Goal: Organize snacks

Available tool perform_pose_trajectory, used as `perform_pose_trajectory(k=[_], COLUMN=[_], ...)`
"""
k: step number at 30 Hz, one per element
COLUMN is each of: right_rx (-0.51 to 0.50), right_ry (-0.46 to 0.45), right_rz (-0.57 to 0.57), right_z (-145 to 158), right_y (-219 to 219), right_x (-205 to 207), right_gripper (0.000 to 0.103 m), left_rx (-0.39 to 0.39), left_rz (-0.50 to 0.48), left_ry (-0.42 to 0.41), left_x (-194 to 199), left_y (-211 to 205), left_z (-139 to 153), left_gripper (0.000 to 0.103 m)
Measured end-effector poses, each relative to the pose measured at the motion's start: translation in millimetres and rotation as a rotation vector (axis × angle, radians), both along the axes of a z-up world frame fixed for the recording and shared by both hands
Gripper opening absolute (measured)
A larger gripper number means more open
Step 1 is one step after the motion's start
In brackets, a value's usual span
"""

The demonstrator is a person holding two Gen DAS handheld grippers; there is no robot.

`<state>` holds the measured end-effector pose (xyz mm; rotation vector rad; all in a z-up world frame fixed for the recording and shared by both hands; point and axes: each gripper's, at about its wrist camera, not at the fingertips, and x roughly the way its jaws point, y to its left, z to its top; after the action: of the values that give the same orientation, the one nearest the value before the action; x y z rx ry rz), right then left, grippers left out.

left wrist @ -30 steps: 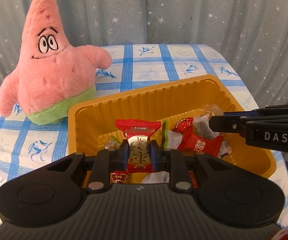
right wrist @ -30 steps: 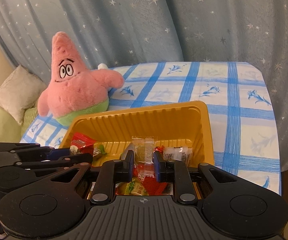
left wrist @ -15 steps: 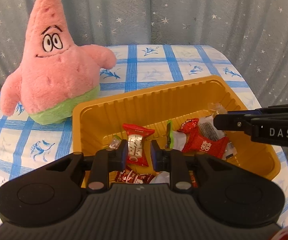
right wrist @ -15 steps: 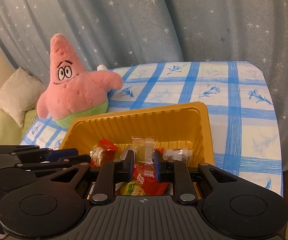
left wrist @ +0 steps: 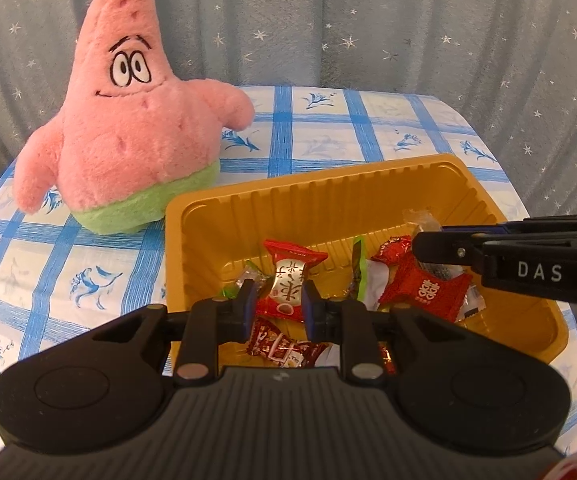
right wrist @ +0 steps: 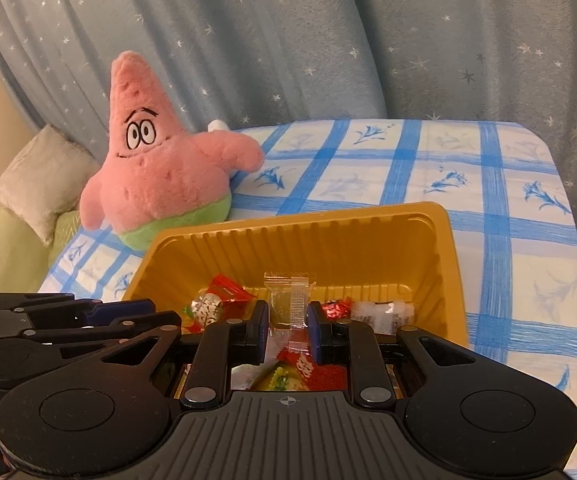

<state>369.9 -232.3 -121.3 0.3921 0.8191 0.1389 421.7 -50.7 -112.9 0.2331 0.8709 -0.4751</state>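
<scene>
Since the earlier frame, the red-and-silver candy (left wrist: 288, 280) between the left gripper's fingers has shifted: its wrapper was first seen face-on and upright, and is now seen twisted and tilted, with the silver band bearing red characters turned toward the camera. The plush star (left wrist: 128, 128) is also seen larger and nearer the middle of the left view than before.

The left gripper (left wrist: 277, 307) is closed on the red-and-silver candy, which is pinched between the blue pads (left wrist: 248, 300); its red crimped end fans out above the fingertips. The candy is held just over the yellow tray (left wrist: 328, 192).

The right gripper (right wrist: 288, 322) is closed on a clear-wrapped snack (right wrist: 290, 300). A transparent packet with a zigzag top edge and a ribbed central seam is seen standing upright between its pads, over the same tray.

Beyond and below both grippers, loose candies are seen in the ribbed tray: a red packet with a white double character (left wrist: 424, 288) right of the left gripper, a green-edged wrapper (left wrist: 358, 276) between them, and white sachets (right wrist: 382, 312) right of the right gripper. The right gripper (left wrist: 508, 256), marked DAS, enters the left view from the right.

The tray rests on a worktop (left wrist: 328, 128) covered by a blue-checked cloth. The plush star stands ahead and left of both grippers.
</scene>
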Motion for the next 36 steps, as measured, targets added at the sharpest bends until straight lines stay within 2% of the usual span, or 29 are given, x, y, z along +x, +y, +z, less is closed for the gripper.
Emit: perform_pose_trajectory(k=[5,6,9,10,13,15,17,19,25,29,36], right_rx=[0.041,0.048,0.047,0.046,0.052,0.055,0.053,0.044,0.046,0.041,0.047], right_ry=[-0.03,-0.032,-0.046,-0.058,-0.07,-0.067,-0.072,-0.073,-0.105,-0.125,-0.122], right_rz=[-0.022,-0.028,-0.045,-0.054,-0.061,-0.059,-0.057,-0.057,-0.054,-0.041,0.006], right_z=[3,4,7,9,12,12,14,16,30,43,64], right_y=[-1,-2,-3,-3,-5,-6,-7,-7,-15,-21,-29], right_x=[4,5,5,4,3,2,0,-3,-22,-44,-94], right_gripper=[0.021,0.025,0.049,0.055,0.058,0.059,0.064,0.075,0.087,0.091,0.093], left_rx=[-0.005,-0.006,-0.005,-0.006,-0.01,-0.012,-0.017,-0.019,-0.038,-0.074,-0.107], left_rz=[0.014,0.017,0.021,0.022,0.028,0.033,0.04,0.047,0.086,0.118,0.149], left_ry=[-0.001,-0.002,-0.006,-0.006,-0.006,-0.009,-0.011,-0.015,-0.03,-0.022,-0.067], left_x=[1,1,1,0,-1,-2,-4,-7,-24,-43,-91], left_y=[4,5,8,8,10,12,14,15,26,35,48], left_z=[1,2,3,3,5,7,9,12,27,39,67], left_gripper=[0.022,0.023,0.025,0.025,0.026,0.03,0.034,0.035,0.052,0.066,0.072])
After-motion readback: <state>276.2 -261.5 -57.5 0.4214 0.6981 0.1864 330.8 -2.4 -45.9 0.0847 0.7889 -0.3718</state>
